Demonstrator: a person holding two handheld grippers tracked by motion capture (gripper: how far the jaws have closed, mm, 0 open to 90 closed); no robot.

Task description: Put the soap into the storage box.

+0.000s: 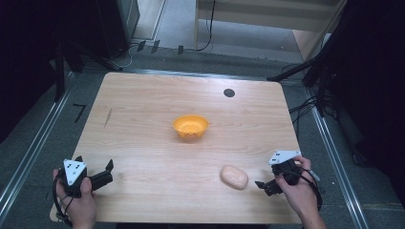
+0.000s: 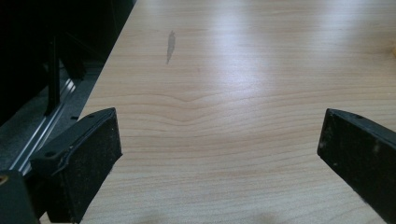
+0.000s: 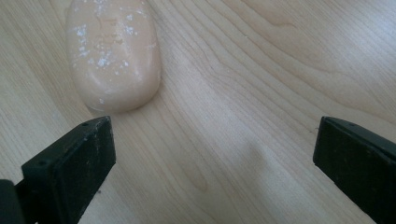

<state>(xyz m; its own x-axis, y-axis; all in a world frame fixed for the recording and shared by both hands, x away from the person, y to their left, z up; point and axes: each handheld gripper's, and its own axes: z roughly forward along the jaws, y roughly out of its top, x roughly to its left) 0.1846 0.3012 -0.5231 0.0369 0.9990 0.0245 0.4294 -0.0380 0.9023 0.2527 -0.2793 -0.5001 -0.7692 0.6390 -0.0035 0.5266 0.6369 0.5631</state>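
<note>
Two grippers are in play, both with jaws spread wide and holding nothing. The right gripper point(image 1: 263, 185) sits low over the worktop point(image 1: 143, 105), pointed at a pale peach bread roll point(image 1: 234, 177), which lies just ahead of its jaws and apart from them. In the right gripper view the roll point(image 3: 113, 53) is off toward the left jaw rather than centred in the gap, its near end just beyond that jaw's tip and the bare wood between the jaws.

The left gripper point(image 1: 107, 171) rests well away from the roll, its jaws framing only wood grain and a small grey mark point(image 2: 170, 45).

An orange bowl point(image 1: 190, 127) stands farther out, beyond the roll (a likely place to put it, judging by the layout).

The main risk looks like that offset: driven straight on, the left jaw would probably strike the roll's end and shove it across the smooth wood instead of straddling it. The roll also looks soft, so a hard clench could squash it, and a grip taken only at its rounded end may let it slip out.
</note>
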